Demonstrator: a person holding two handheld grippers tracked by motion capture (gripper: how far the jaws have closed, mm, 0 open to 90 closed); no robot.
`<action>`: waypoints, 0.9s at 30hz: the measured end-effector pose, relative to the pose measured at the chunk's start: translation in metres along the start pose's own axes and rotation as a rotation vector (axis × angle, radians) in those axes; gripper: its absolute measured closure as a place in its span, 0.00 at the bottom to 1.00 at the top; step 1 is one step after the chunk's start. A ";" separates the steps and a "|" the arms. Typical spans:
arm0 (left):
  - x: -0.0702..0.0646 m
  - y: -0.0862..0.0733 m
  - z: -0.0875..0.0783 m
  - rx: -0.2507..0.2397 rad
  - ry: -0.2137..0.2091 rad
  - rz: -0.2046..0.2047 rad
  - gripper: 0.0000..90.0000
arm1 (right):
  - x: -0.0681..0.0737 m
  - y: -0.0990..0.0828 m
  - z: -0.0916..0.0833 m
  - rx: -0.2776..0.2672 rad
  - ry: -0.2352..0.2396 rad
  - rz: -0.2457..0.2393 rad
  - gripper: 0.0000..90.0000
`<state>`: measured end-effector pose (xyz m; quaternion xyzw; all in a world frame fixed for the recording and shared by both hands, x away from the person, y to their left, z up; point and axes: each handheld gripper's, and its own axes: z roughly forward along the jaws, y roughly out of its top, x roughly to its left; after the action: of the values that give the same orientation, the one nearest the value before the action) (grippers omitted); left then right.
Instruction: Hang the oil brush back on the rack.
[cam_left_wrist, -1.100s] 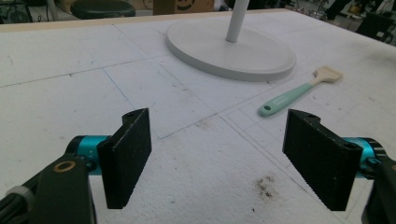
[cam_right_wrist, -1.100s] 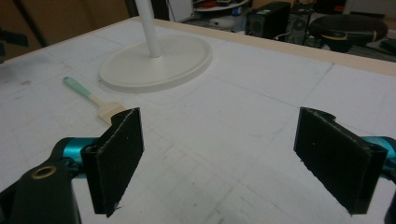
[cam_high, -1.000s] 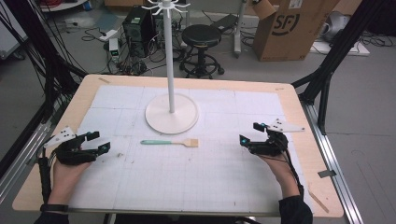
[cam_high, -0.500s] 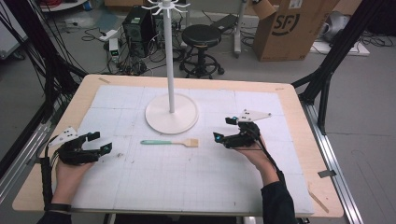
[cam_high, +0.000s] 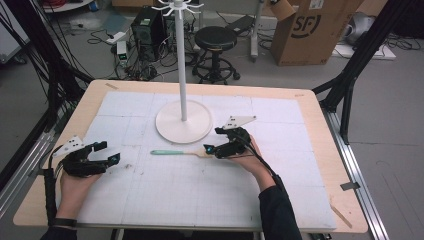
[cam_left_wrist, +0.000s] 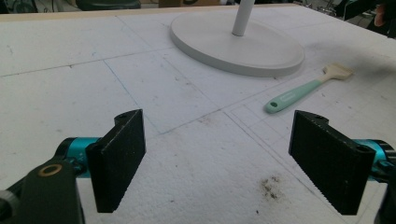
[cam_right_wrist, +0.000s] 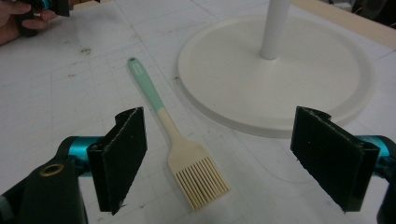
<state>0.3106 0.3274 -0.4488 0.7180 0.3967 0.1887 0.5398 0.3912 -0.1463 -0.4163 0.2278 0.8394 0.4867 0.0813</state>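
A basting brush (cam_high: 180, 151) with a mint-green handle and cream bristle head lies flat on the white mat, just in front of the stand's round base (cam_high: 170, 130). My right gripper (cam_high: 212, 149) is open right at the brush's bristle end; in the right gripper view the brush (cam_right_wrist: 173, 135) lies between the wide-apart jaws, its bristles nearest the camera. My left gripper (cam_high: 111, 154) is open near the table's left edge, well away from the brush (cam_left_wrist: 306, 88), with bare mat between its jaws.
A tall white stand (cam_high: 180, 60) rises from its round base (cam_right_wrist: 280, 88) at the mat's middle back. The wooden table rim (cam_high: 320, 120) frames the mat. A stool (cam_high: 215, 42), a cardboard box (cam_high: 315, 30) and cables sit on the floor behind.
My right gripper has moved left across the mat from the right side up to the brush's bristle end. My left gripper has stayed near the left edge.
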 end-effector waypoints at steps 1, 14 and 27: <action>0.000 0.000 0.000 0.000 0.000 -0.002 0.22 | 0.001 0.001 0.003 0.004 0.007 -0.006 0.20; 0.000 0.000 0.000 0.001 0.001 -0.003 0.22 | 0.017 0.013 0.051 0.110 0.102 -0.056 0.36; 0.000 0.000 0.001 0.003 0.005 -0.008 0.23 | 0.015 0.009 0.064 0.171 0.116 -0.101 0.66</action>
<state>0.3113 0.3273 -0.4491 0.7166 0.4013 0.1878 0.5387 0.4033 -0.0857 -0.4398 0.1628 0.8916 0.4210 0.0374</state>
